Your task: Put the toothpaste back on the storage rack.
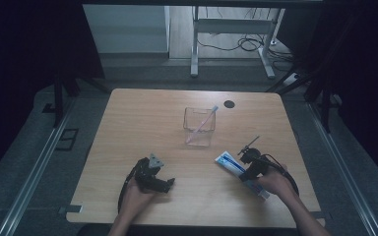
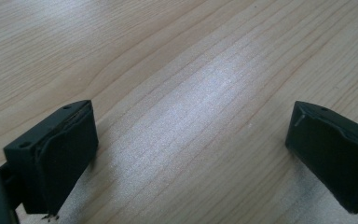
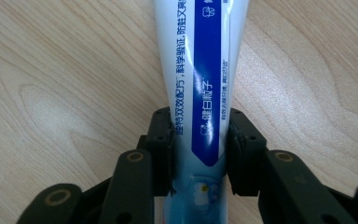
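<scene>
The toothpaste tube runs off the right gripper view's top edge.

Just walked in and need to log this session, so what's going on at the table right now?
A person works at a wooden table with a gripper in each hand. The right gripper is clamped on a blue-and-white toothpaste tube lying flat on the table. The left gripper rests open over bare wood, holding nothing. Farther back stands a clear plastic container with a toothbrush leaning inside it.
</scene>
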`<state>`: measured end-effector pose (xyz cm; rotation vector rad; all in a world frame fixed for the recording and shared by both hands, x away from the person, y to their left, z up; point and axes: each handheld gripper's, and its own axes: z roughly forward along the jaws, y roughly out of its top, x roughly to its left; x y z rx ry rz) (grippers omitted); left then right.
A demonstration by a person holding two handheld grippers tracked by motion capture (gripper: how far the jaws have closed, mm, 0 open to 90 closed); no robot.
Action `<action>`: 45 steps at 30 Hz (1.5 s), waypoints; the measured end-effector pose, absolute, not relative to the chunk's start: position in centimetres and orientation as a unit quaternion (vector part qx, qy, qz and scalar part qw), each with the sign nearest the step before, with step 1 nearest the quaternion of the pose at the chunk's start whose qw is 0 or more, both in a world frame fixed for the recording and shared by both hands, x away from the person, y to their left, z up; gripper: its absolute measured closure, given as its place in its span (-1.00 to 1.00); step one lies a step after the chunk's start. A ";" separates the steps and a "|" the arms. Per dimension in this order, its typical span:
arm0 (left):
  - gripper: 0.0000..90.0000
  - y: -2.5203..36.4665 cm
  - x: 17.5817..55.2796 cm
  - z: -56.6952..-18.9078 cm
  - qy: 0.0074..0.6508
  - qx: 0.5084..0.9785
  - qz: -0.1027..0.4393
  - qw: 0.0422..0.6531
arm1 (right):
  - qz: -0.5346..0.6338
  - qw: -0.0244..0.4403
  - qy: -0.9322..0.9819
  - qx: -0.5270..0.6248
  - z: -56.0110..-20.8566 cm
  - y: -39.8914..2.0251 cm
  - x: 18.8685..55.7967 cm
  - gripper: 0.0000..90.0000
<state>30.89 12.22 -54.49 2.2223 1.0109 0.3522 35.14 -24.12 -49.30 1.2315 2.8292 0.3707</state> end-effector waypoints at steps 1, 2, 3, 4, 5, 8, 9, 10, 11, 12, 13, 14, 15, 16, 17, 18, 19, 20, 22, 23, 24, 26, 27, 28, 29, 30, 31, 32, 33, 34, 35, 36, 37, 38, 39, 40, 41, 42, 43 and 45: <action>-0.95 12.2 30.9 -54.5 0.387 0.850 0.135 0.331 | 0.119 0.017 0.910 0.397 -49.3 -24.1 35.1 0.47; -0.95 12.2 30.9 -54.5 0.387 0.850 0.135 0.331 | 0.120 0.018 0.910 0.396 -49.2 -24.1 35.1 0.49; -0.95 12.2 30.9 -54.5 0.387 0.850 0.135 0.331 | 0.120 0.020 0.911 0.395 -49.2 -24.1 35.1 0.50; -0.95 12.2 30.9 -54.5 0.387 0.850 0.135 0.331 | 0.121 0.019 0.910 0.396 -49.2 -24.1 35.1 0.51; -0.95 12.2 30.9 -54.5 0.387 0.850 0.135 0.331 | 0.122 0.018 0.910 0.396 -49.1 -24.2 35.1 0.52; -0.95 12.2 30.9 -54.5 0.387 0.850 0.135 0.331 | 0.127 0.019 0.911 0.393 -49.1 -24.3 35.0 0.55; -0.95 12.2 30.9 -54.5 0.387 0.850 0.135 0.331 | 0.128 0.019 0.910 0.393 -49.1 -24.4 35.0 0.56; -0.95 12.2 30.9 -54.5 0.387 0.850 0.135 0.331 | 0.130 0.019 0.910 0.392 -49.0 -24.4 34.9 0.56; -0.95 12.2 30.9 -54.5 0.387 0.850 0.135 0.331 | 0.131 0.020 0.910 0.393 -49.0 -24.4 34.9 0.57; -0.95 12.2 30.9 -54.5 0.387 0.850 0.135 0.331 | 0.133 0.018 0.909 0.395 -49.0 -24.5 34.9 0.57; -0.95 12.2 30.9 -54.5 0.387 0.850 0.135 0.331 | 0.136 0.017 0.908 0.395 -49.0 -24.6 34.9 0.58; -0.95 12.2 30.9 -54.5 0.387 0.850 0.135 0.331 | 0.138 0.017 0.908 0.395 -48.9 -24.6 34.9 0.58; -0.95 12.2 30.9 -54.5 0.387 0.850 0.135 0.331 | 0.142 0.017 0.908 0.394 -48.9 -24.7 34.9 0.58; -0.95 12.2 30.9 -54.5 0.387 0.850 0.135 0.331 | 0.145 0.017 0.907 0.396 -48.9 -24.7 34.8 0.58; -0.95 12.2 30.9 -54.5 0.387 0.850 0.135 0.331 | 0.149 0.017 0.906 0.396 -48.8 -24.8 34.8 0.58; -0.95 12.2 30.9 -54.5 0.387 0.850 0.135 0.331 | 0.153 0.018 0.905 0.396 -48.7 -24.9 34.8 0.59; -0.95 12.2 30.9 -54.5 0.387 0.850 0.135 0.331 | 0.157 0.018 0.905 0.396 -48.5 -24.9 34.8 0.59; -0.95 12.2 30.9 -54.5 0.387 0.850 0.135 0.331 | 0.160 0.019 0.905 0.394 -48.4 -25.0 34.8 0.59; -0.95 12.2 30.9 -54.5 0.387 0.850 0.135 0.331 | 0.168 0.020 0.903 0.395 -48.0 -25.0 34.8 0.59; -0.95 12.2 30.9 -54.5 0.387 0.850 0.135 0.331 | 0.172 0.021 0.902 0.395 -47.9 -25.1 34.8 0.59; -0.95 12.2 30.9 -54.5 0.387 0.850 0.135 0.331 | 0.176 0.021 0.901 0.395 -47.7 -25.1 34.8 0.59; -0.95 12.2 30.9 -54.5 0.387 0.850 0.135 0.331 | 0.184 0.025 0.901 0.392 -47.3 -25.2 34.8 0.59; -0.95 12.2 30.9 -54.5 0.387 0.850 0.135 0.331 | 0.188 0.029 0.901 0.391 -47.1 -25.2 34.8 0.59; -0.95 12.2 30.9 -54.5 0.387 0.850 0.135 0.331 | 0.193 0.031 0.899 0.391 -46.8 -25.2 34.8 0.59; -0.95 12.2 30.9 -54.5 0.387 0.850 0.135 0.331 | 0.198 0.033 0.898 0.391 -46.7 -25.3 34.9 0.59; -0.95 12.2 30.9 -54.5 0.387 0.850 0.135 0.331 | 0.203 0.034 0.897 0.390 -46.5 -25.3 34.9 0.59; -0.95 12.2 30.9 -54.5 0.386 0.850 0.135 0.331 | 0.207 0.035 0.897 0.390 -46.3 -25.3 34.9 0.59; -0.95 12.2 30.9 -54.5 0.386 0.850 0.135 0.331 | 0.211 0.037 0.895 0.390 -46.1 -25.3 34.9 0.59; -0.95 12.2 30.9 -54.5 0.386 0.851 0.135 0.331 | 0.215 0.039 0.895 0.389 -45.9 -25.3 35.0 0.59; -0.95 12.2 30.9 -54.5 0.385 0.851 0.135 0.331 | 0.219 0.040 0.895 0.388 -45.7 -25.3 35.0 0.59; -0.95 12.2 30.9 -54.5 0.385 0.851 0.135 0.331 | 0.222 0.041 0.894 0.387 -45.5 -25.2 35.0 0.59; -0.95 12.2 30.9 -54.5 0.385 0.851 0.135 0.331 | 0.226 0.043 0.893 0.386 -45.3 -25.2 35.1 0.59; -0.95 12.2 30.9 -54.5 0.385 0.851 0.135 0.331 | 0.232 0.044 0.892 0.385 -45.0 -25.1 35.1 0.59; -0.95 12.2 30.9 -54.5 0.385 0.851 0.136 0.331 | 0.235 0.046 0.892 0.383 -44.9 -25.1 35.2 0.59; -0.95 12.2 30.9 -54.5 0.385 0.850 0.136 0.332 | 0.239 0.048 0.891 0.383 -44.7 -25.0 35.2 0.59; -0.95 12.2 30.9 -54.5 0.386 0.850 0.136 0.332 | 0.242 0.049 0.890 0.383 -44.5 -24.9 35.2 0.59; -0.95 12.2 30.9 -54.5 0.385 0.850 0.136 0.332 | 0.246 0.050 0.888 0.384 -44.4 -24.8 35.2 0.59; -0.95 12.2 30.9 -54.5 0.386 0.850 0.136 0.332 | 0.249 0.052 0.888 0.383 -44.2 -24.8 35.3 0.59; -0.95 12.2 30.9 -54.5 0.386 0.850 0.136 0.332 | 0.252 0.053 0.888 0.381 -44.1 -24.7 35.3 0.60; -0.95 12.2 30.9 -54.5 0.386 0.851 0.136 0.331 | 0.259 0.057 0.887 0.378 -43.7 -24.5 35.4 0.59</action>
